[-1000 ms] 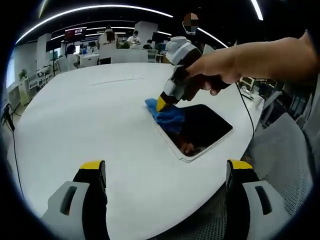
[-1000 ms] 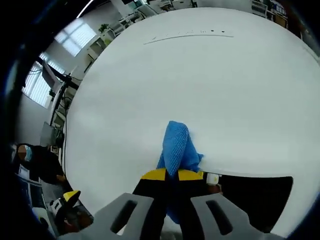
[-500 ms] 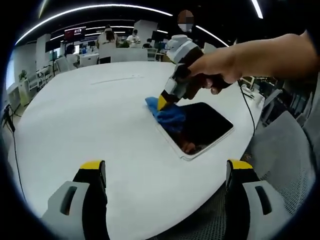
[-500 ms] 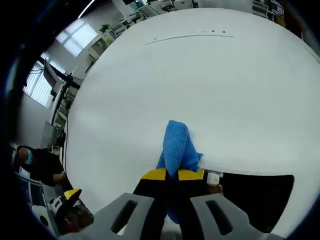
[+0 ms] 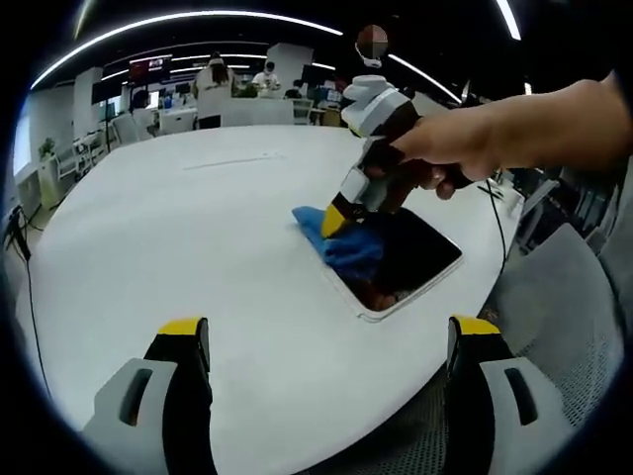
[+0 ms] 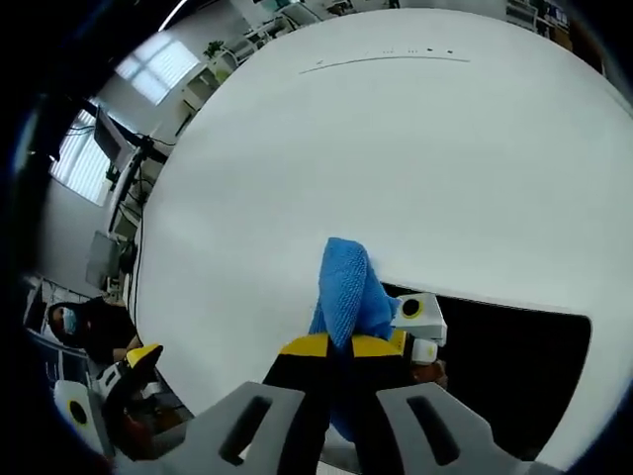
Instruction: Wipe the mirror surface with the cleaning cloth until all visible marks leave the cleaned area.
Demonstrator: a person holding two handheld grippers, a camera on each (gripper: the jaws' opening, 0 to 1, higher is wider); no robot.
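A dark rectangular mirror (image 5: 401,259) in a pale frame is seen lying flat on a large white table (image 5: 178,228), near the table's edge. Its corner is covered by a blue cleaning cloth (image 5: 341,240), which is clamped between the closed yellow-tipped jaws of the right gripper (image 5: 336,220), held from above by a hand (image 5: 450,148). In the right gripper view, the cloth (image 6: 346,292) is bunched just ahead of the gripper (image 6: 339,345), spilling from the mirror's edge onto the table (image 6: 396,158), with the black glass (image 6: 514,361) spread to one side of the jaws. The left gripper (image 5: 331,341) is held well back from the mirror, its two jaws wide apart and nothing between them. Beyond the table, an open-plan office is shown: desks, screens and several people (image 5: 213,74) at the far end, under long curved ceiling lights (image 5: 188,18). A grey mesh chair (image 5: 559,297) is placed beside the table near the mirror, and a thin cable (image 5: 487,213) is draped over the edge.
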